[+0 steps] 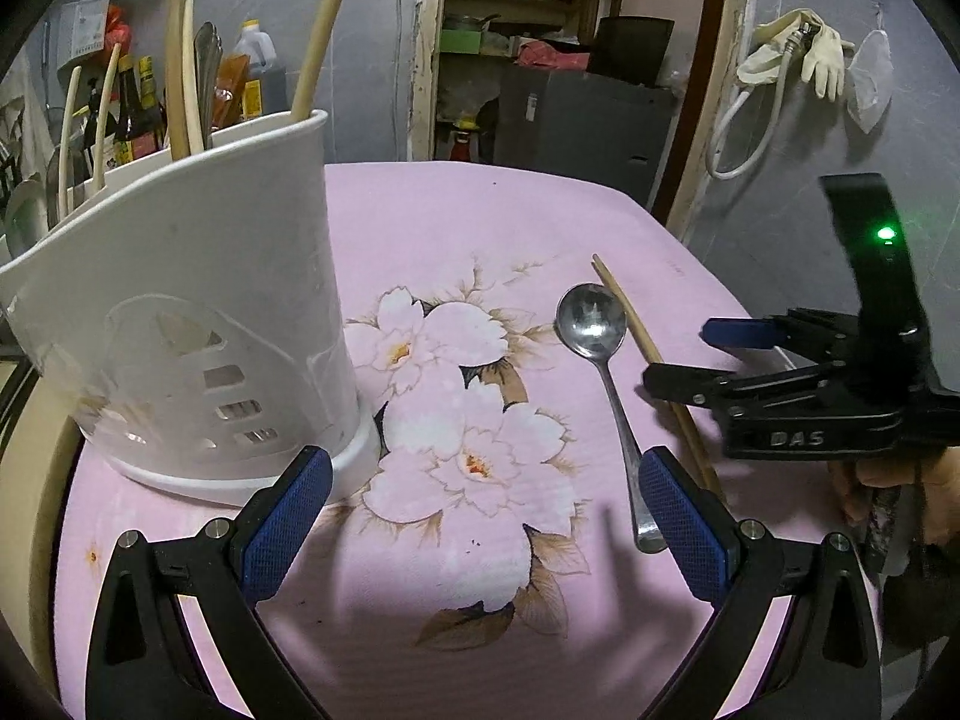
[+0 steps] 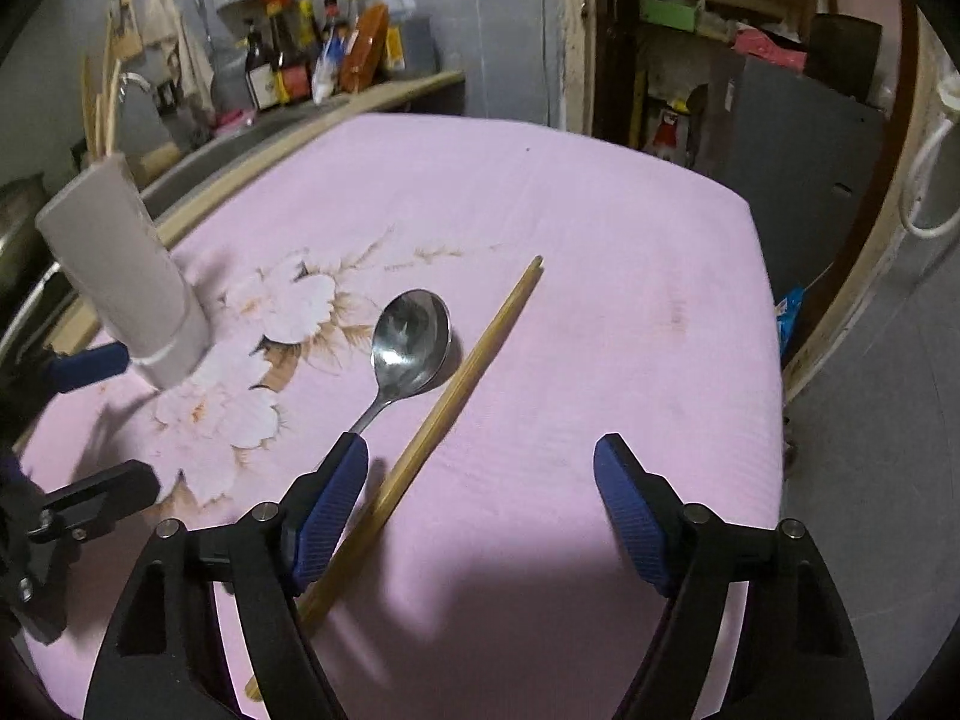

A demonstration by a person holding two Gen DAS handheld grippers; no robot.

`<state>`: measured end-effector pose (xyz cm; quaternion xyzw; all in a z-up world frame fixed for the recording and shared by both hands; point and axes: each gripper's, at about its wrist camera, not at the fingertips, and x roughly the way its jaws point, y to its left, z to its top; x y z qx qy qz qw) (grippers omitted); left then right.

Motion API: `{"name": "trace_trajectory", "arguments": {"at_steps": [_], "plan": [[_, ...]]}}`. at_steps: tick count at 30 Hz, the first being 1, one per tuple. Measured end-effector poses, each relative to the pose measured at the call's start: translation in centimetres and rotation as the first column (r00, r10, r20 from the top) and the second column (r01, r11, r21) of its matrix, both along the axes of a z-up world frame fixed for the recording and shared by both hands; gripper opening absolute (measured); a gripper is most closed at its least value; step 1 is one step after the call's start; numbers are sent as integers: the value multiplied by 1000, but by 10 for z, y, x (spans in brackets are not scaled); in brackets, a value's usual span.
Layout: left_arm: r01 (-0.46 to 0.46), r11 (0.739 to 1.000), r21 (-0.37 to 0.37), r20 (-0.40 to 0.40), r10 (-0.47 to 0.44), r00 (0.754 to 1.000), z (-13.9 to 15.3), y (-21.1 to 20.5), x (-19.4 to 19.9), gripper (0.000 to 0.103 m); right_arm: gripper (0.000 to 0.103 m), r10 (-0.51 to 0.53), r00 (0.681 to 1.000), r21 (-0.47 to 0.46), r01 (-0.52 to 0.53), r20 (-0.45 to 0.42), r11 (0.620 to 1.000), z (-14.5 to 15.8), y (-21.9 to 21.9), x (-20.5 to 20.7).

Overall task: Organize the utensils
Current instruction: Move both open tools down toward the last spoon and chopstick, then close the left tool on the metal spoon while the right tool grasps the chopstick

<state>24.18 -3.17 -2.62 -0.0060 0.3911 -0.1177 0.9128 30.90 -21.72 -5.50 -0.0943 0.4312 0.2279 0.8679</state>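
On the pink flowered bench, a metal spoon and a pair of chopsticks are laid side by side, just ahead of the right tongs, which are spread wide and hold nothing. The left tongs are likewise wide open and empty, with the white utensil holder standing close on their left. Bare cloth is seen beyond the spoon toward the far edge.

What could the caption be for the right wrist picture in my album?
Open right gripper hovering over chopsticks and a metal spoon on a pink flowered cloth.
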Motion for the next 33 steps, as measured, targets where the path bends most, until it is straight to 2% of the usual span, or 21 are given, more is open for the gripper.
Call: {"name": "trace_trajectory", "arguments": {"at_steps": [4, 7, 9, 11, 15, 20, 25, 31, 33], "plan": [[12, 1000, -10, -1, -12, 1000, 1, -1, -2, 100, 66, 21, 1000, -70, -20, 8, 997, -2, 7, 1], [37, 999, -18, 3, -37, 999, 2, -4, -4, 98, 49, 51, 999, -51, -52, -18, 997, 1, 1, -1], [52, 999, -16, 3, -52, 999, 2, -8, -3, 95, 36, 55, 998, -42, -56, -35, 998, 4, -5, -2], [69, 997, -20, -9, -69, 998, 1, -11, 1, 86, 32, 52, 997, -32, -54, -54, 998, 6, -11, -2], [84, 996, -43, -39, -86, 996, -1, -19, 17, 71, 29, 33, 996, 13, -32, -80, 999, 8, -25, -2], [78, 994, -76, -75, -84, 994, -2, -27, 45, 53, 24, 23, 997, 11, -22, -80, 1000, 11, -28, -4], [73, 992, -104, -90, -82, 993, -1, -36, 73, 47, 21, 13, 996, 26, -11, -85, 1000, 12, -31, -3], [95, 989, -115, -129, -110, 986, -9, -42, 100, 31, 16, -14, 994, 58, 21, -111, 998, 11, -35, 5], [96, 988, -125, -142, -113, 983, -12, -42, 107, 29, 16, -24, 992, 68, 33, -125, 997, 10, -34, 10]]}}
